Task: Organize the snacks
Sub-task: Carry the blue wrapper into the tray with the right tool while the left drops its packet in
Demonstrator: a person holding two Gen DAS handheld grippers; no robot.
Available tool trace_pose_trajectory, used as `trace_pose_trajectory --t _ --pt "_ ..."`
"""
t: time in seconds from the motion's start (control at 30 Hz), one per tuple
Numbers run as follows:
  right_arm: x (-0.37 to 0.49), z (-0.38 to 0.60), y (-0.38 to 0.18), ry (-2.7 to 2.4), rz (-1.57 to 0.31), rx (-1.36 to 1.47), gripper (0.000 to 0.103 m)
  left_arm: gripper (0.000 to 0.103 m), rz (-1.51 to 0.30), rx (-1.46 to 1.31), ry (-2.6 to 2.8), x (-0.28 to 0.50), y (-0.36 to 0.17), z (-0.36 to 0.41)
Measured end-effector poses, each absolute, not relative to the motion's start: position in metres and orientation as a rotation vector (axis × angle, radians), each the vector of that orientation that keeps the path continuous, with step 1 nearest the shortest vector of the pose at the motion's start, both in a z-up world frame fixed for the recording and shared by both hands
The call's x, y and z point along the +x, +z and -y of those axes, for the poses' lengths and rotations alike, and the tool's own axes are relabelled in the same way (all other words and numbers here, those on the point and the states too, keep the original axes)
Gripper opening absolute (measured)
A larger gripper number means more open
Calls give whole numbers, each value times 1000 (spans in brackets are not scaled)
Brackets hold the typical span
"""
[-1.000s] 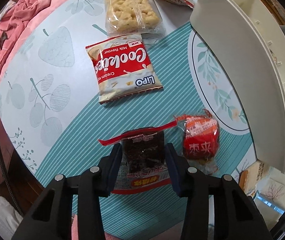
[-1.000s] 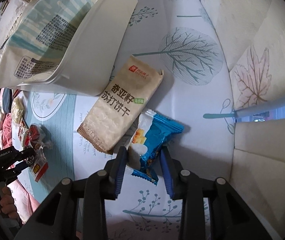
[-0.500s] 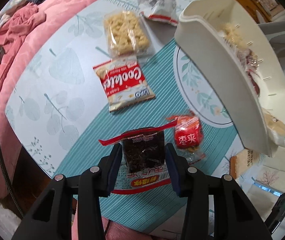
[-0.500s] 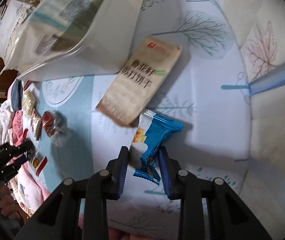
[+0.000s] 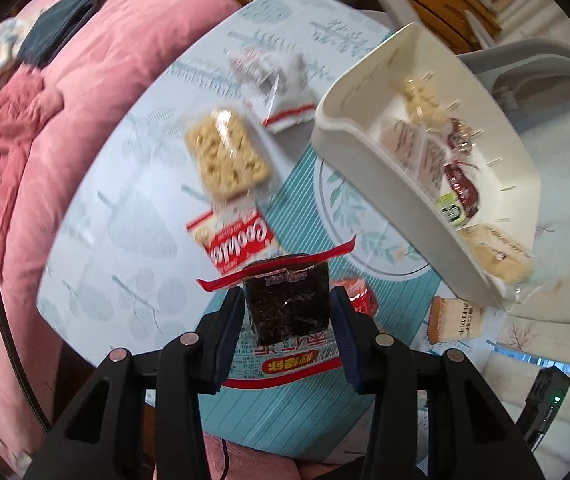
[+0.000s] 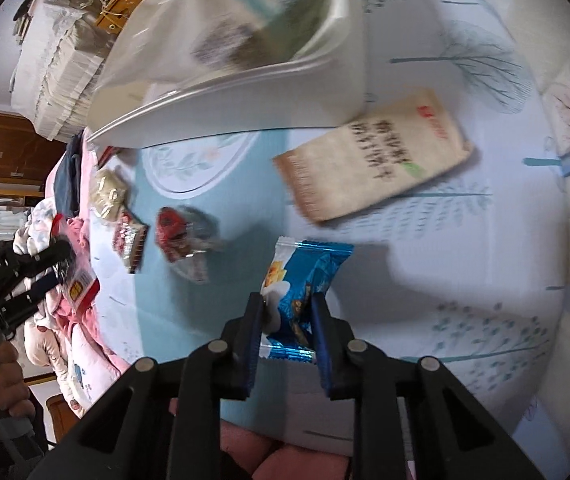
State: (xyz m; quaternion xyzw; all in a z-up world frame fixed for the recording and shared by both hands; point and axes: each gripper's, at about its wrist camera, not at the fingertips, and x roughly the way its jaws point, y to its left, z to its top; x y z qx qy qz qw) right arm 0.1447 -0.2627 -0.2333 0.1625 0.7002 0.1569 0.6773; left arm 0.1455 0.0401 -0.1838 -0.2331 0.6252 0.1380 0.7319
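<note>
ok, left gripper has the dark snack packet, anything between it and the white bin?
Nothing visible. The left gripper holds the dark snack packet above the table; the white bin sits up and to the right, open side showing. The snacks under that path lie flat on the tablecloth.

The dark snack pack [image 5: 287,304] with red sealed ends hangs off the worktop, pinched at both sides. The blue wrapper [image 6: 301,284] is pinched too, top end pointing away. Flat on the cloth: a red Cookies bag [image 5: 237,240], a clear pack of pale puffed squares [image 5: 227,156], a small red wrapped sweet [image 6: 173,232] and a tan cracker packet [image 6: 373,156] lying at a slant. The white bin [image 5: 369,160] already has a few snacks in it.
</note>
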Motion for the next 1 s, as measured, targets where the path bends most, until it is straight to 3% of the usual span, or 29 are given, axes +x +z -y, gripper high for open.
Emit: trace_pose_trajectory --t 0.57,1.0 --pt "171 167 -178 477 -1408 307 23 42 -1302 -266 57 241 -109 -61" --pt "205 167 -143 346 -1119 313 22 42 -1216 -190 -86 300 -117 -50"
